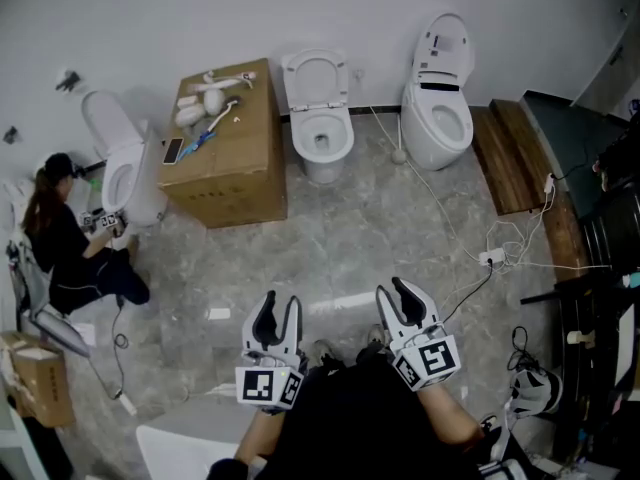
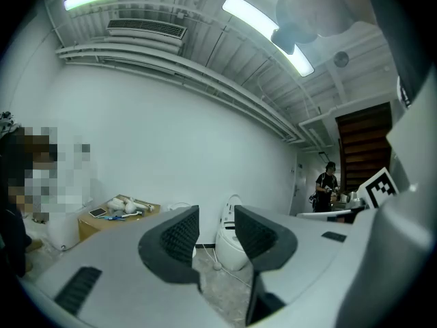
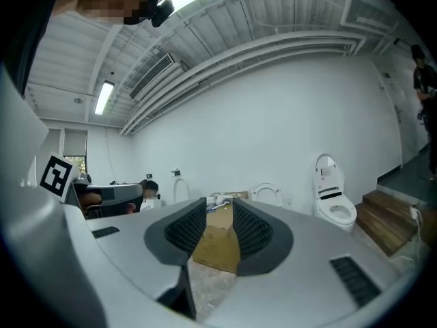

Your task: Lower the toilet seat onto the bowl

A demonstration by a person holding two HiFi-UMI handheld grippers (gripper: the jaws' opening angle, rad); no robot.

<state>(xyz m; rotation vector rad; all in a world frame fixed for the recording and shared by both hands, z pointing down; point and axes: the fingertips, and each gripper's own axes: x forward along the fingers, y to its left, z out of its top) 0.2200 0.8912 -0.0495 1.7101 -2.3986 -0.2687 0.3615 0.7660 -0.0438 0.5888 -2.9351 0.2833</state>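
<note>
Three white toilets stand along the far wall. The middle toilet [image 1: 321, 133] has its seat [image 1: 316, 76] raised against the wall; in the right gripper view this seat [image 3: 268, 194] shows beyond the jaws. The right toilet [image 1: 437, 108] has its lid up [image 3: 330, 183] and also shows between the left jaws [image 2: 231, 241]. My left gripper [image 1: 279, 318] [image 2: 217, 234] and right gripper [image 1: 398, 300] [image 3: 218, 227] are both open and hold nothing. They hang low in the head view, far from every toilet.
A cardboard box [image 1: 225, 148] with small white parts on top stands left of the middle toilet. A person in black [image 1: 65, 238] kneels at the left toilet [image 1: 125, 168]. Cables and a power strip [image 1: 492, 258] lie on the floor at right, near a wooden step [image 1: 510, 153].
</note>
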